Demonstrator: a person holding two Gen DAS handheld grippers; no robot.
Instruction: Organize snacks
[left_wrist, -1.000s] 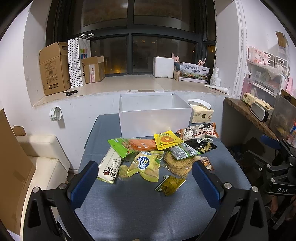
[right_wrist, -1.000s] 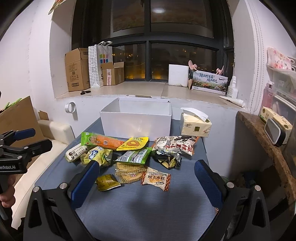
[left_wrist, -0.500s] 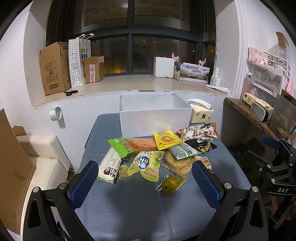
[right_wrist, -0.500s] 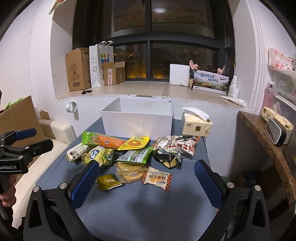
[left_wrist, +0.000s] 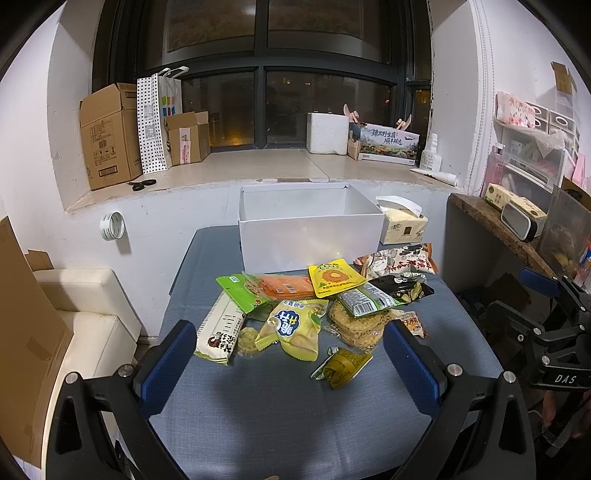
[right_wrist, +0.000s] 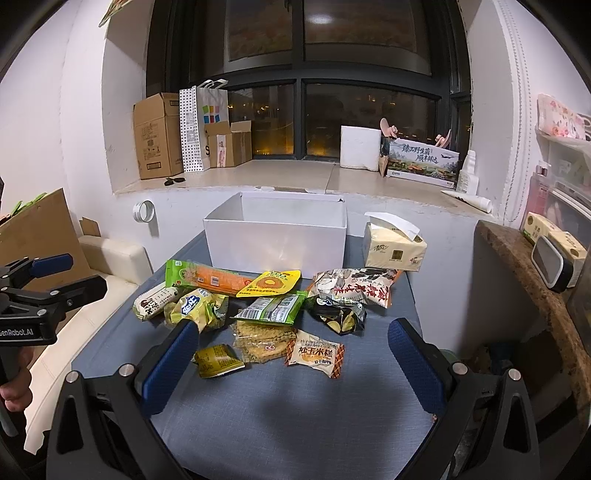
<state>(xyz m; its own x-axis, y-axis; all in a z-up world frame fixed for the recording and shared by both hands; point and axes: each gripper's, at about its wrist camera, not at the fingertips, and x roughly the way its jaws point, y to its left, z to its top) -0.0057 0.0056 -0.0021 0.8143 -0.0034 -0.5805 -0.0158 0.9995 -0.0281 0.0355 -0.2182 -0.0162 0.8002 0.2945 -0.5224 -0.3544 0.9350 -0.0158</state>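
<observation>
Several snack packets lie in a loose pile on the blue-grey table (left_wrist: 280, 413): a yellow bag (left_wrist: 295, 328), a small olive packet (left_wrist: 343, 367), a white bar packet (left_wrist: 218, 330), a green-orange packet (left_wrist: 269, 286) and a yellow pouch (left_wrist: 334, 278). An open white box (left_wrist: 310, 236) stands behind them. My left gripper (left_wrist: 291, 365) is open and empty, above the table's near side. My right gripper (right_wrist: 293, 363) is open and empty, just short of the olive packet (right_wrist: 218, 360) and an orange-edged cake packet (right_wrist: 316, 354).
A tissue pack (right_wrist: 393, 251) stands right of the box. A white sofa (left_wrist: 85, 317) and cardboard are left of the table; a stone shelf (right_wrist: 532, 280) is on the right. Cartons and boxes line the window sill (left_wrist: 258, 166).
My right gripper has moved slightly forward toward the snacks. The left gripper has not visibly moved.
</observation>
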